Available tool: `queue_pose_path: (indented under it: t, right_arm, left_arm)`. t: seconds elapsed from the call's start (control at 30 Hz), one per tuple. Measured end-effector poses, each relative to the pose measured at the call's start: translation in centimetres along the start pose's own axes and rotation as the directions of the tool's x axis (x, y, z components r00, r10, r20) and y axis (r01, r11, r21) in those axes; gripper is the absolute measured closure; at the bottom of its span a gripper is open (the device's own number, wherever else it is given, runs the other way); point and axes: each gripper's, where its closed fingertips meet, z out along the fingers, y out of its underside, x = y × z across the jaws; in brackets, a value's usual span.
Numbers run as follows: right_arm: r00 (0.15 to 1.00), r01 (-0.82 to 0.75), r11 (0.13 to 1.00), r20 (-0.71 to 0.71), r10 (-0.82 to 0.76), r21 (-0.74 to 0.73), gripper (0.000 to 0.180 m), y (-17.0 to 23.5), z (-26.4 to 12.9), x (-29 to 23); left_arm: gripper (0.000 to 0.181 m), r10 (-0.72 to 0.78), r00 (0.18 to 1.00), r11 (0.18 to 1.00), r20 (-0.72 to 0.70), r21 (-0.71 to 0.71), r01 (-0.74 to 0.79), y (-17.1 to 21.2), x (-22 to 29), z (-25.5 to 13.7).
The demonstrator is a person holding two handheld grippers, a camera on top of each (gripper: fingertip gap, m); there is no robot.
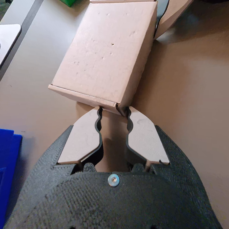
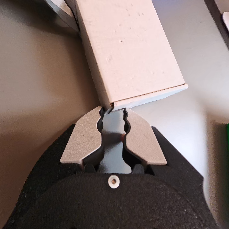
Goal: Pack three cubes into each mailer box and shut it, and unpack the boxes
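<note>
In the left wrist view a closed white mailer box (image 1: pixel 105 49) lies on the tan table (image 1: pixel 185 99). My left gripper (image 1: pixel 114 109) has its jaws partly closed, with the fingertips pinching the box's near right corner. In the right wrist view a closed white mailer box (image 2: pixel 130 49) points away from me. My right gripper (image 2: pixel 113 110) pinches its near left corner the same way. The boxes' contents are hidden. No loose cube is clearly in view.
A second white box (image 1: pixel 173 18) sits at the far right, blurred; one also shows at the far left of the right wrist view (image 2: pixel 62 16). A blue plastic object (image 1: pixel 7 161), a laptop (image 1: pixel 7 40) and green objects (image 1: pixel 69 3) (image 2: pixel 223 142) lie at the edges. My right fingertips sit around 15 cm from my left ones.
</note>
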Motion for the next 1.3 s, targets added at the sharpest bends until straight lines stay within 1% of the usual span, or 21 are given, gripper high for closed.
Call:
queue_pose_path:
  t: [0.03,0.1,0.13,0.2,0.3,0.43,0.5,0.57,0.63,0.67,0.7,0.73,0.8,0.9,1.0,1.1,1.2,1.3]
  right_arm:
    - [1.000,-0.007,1.000,0.019,0.007,-0.001,0.148,0.0,-0.1,-0.2]
    - [1.000,0.004,1.000,0.031,-0.003,-0.009,0.144,-0.1,-0.1,-0.5]
    - [0.999,0.003,1.000,0.034,-0.002,-0.017,0.143,-0.2,0.0,-0.6]
    - [1.000,0.007,1.000,0.028,-0.006,-0.029,0.148,-0.3,0.1,-0.5]
    - [0.999,0.028,0.999,0.024,-0.027,-0.037,0.150,-0.3,0.2,-0.3]
    - [1.000,0.029,0.999,0.003,-0.029,-0.037,0.159,-0.2,0.4,-0.1]
    - [0.999,0.029,0.999,-0.013,-0.029,-0.031,0.160,-0.2,0.4,0.0]
    - [0.999,0.046,0.997,0.002,-0.046,-0.055,0.159,-0.1,0.1,-0.2]
    - [0.999,0.050,0.996,-0.016,-0.051,-0.079,0.133,-0.6,-1.0,0.9]
    - [0.999,0.039,0.991,0.027,-0.036,-0.125,0.119,-0.6,-1.8,1.0]
    - [0.999,0.035,0.987,0.032,-0.030,-0.160,0.106,-0.9,-2.7,1.7]
    - [0.998,0.063,0.987,0.011,-0.062,-0.149,0.102,-2.0,-3.3,2.6]
    - [0.994,0.106,0.976,0.044,-0.099,-0.192,0.090,-4.0,-3.6,3.0]
    - [0.982,0.178,0.942,0.114,-0.151,-0.283,0.076,-6.3,-1.6,2.8]
    - [0.960,0.270,0.880,0.183,-0.214,-0.390,0.071,-6.6,1.1,3.3]
    - [0.942,0.311,0.838,0.261,-0.211,-0.448,0.062,-6.3,3.3,3.6]
    - [0.921,0.345,0.806,0.340,-0.191,-0.481,0.059,-6.0,4.6,2.8]
    - [0.912,0.380,0.777,0.345,-0.223,-0.502,0.055,-5.9,5.5,2.8]
  left_arm:
    - [0.141,-0.005,1.000,1.000,-0.013,-0.001,0.005,0.1,0.1,0.0]
    - [0.126,-0.036,0.999,0.999,-0.034,-0.003,0.036,0.1,0.4,0.3]
    - [0.122,-0.048,0.999,0.999,-0.020,-0.008,0.048,0.1,0.2,0.5]
    - [0.138,-0.014,0.999,0.999,0.047,-0.028,0.015,0.2,-0.7,0.7]
    - [0.141,-0.020,0.998,0.999,0.066,-0.032,0.023,0.2,-0.9,0.7]
    - [0.143,-0.007,0.996,0.999,0.093,-0.038,0.010,0.2,-0.9,0.7]
    - [0.142,-0.011,0.995,0.999,0.097,-0.039,0.015,0.3,-0.9,0.7]
    - [0.141,-0.036,0.996,0.998,0.077,-0.039,0.039,0.2,-0.9,0.8]
    - [0.146,-0.097,0.993,0.995,0.071,-0.026,0.099,0.0,-0.9,0.8]
    - [0.147,-0.096,0.991,0.994,0.089,-0.037,0.099,0.1,-1.0,0.8]
    - [0.143,-0.077,0.992,0.995,0.101,-0.050,0.083,0.2,-0.9,0.8]
    - [0.139,-0.058,0.993,0.996,0.103,-0.055,0.064,0.2,-0.7,0.8]
    - [0.136,-0.040,0.995,0.998,0.088,-0.053,0.045,0.0,-0.1,0.9]
    - [0.127,-0.093,0.995,0.996,0.026,0.012,0.093,-0.7,0.3,0.4]
    - [0.124,-0.146,0.989,0.984,0.006,0.105,0.144,-1.2,-0.6,-1.0]
    - [0.126,-0.186,0.983,0.963,0.007,0.198,0.181,-1.7,-1.7,-2.5]
    - [0.127,-0.191,0.981,0.953,0.015,0.241,0.182,-2.0,-2.1,-3.3]
    - [0.126,-0.186,0.983,0.948,0.009,0.264,0.177,-2.3,-2.1,-3.8]
